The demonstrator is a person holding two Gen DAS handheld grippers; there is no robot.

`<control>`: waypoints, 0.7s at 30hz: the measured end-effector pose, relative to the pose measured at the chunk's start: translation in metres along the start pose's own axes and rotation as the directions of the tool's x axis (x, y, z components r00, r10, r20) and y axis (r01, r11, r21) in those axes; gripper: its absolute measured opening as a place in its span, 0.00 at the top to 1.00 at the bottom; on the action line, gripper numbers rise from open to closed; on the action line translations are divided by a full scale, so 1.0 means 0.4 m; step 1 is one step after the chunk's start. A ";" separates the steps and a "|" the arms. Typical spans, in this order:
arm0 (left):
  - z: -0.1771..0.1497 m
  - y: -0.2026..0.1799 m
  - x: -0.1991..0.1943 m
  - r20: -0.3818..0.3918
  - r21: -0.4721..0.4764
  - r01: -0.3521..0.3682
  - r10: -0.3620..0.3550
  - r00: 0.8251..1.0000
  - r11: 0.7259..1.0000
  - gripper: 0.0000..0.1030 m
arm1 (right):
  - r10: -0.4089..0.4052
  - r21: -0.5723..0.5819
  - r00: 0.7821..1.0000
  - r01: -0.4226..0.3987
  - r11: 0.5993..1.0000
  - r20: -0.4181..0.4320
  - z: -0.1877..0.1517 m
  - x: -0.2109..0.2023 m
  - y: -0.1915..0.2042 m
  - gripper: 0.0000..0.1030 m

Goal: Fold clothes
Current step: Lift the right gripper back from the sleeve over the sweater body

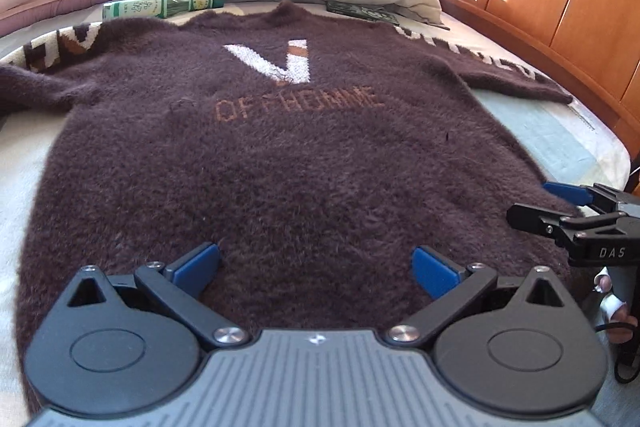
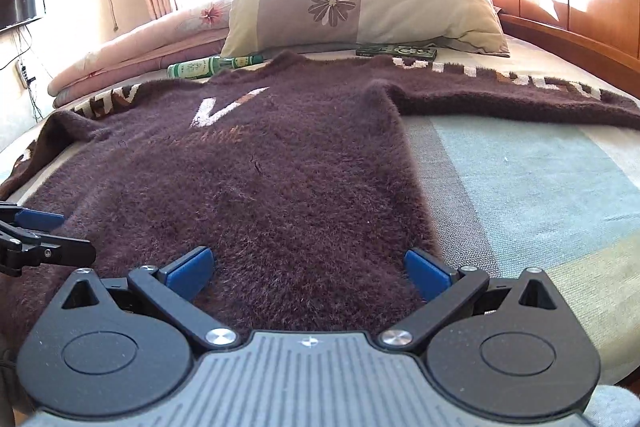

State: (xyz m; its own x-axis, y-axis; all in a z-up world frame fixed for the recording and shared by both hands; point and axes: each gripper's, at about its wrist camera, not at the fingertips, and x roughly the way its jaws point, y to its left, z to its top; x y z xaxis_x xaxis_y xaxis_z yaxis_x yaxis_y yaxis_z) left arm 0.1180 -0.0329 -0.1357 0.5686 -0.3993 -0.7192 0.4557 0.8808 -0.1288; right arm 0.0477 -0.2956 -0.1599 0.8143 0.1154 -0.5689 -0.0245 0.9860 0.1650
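sweater (image 1: 280,155) flat on bed (image 2: 520,179) | fluffy, soft, floppy | left gripper (image 1: 316,269) wide, right gripper (image 2: 308,267) wide | pinch hem corners at near edge

Both views were taken low and close over the sweater's (image 1: 280,167) hem, faced toward the pillow (image 2: 360,3). The sweater and pillow were shared by both.

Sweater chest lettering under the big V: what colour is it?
Orange-brown lettering on the dark brown sweater, clearest in the left wrist view.
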 end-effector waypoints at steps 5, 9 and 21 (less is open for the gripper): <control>-0.016 -0.005 -0.018 0.005 -0.056 -0.030 0.030 1.000 0.998 0.01 | -0.004 -0.033 1.000 0.004 0.999 -0.002 -0.005 -0.002 0.007 0.00; -0.026 -0.002 -0.023 0.030 -0.090 -0.032 0.034 0.999 0.995 0.01 | -0.037 -0.066 0.999 0.035 0.997 -0.026 -0.005 -0.006 0.026 0.00; -0.036 -0.017 -0.047 0.049 -0.058 -0.063 0.066 0.997 0.996 0.01 | -0.087 -0.044 0.996 0.087 0.995 0.006 -0.011 0.002 0.044 0.00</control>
State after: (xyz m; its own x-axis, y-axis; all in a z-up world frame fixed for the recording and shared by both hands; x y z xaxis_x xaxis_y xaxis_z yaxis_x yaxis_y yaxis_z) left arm 0.0942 -0.0278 -0.1310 0.6305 -0.3524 -0.6916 0.3785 0.9175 -0.1225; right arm 0.0453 -0.2775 -0.1610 0.8165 0.0290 -0.5766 0.0207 0.9966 0.0794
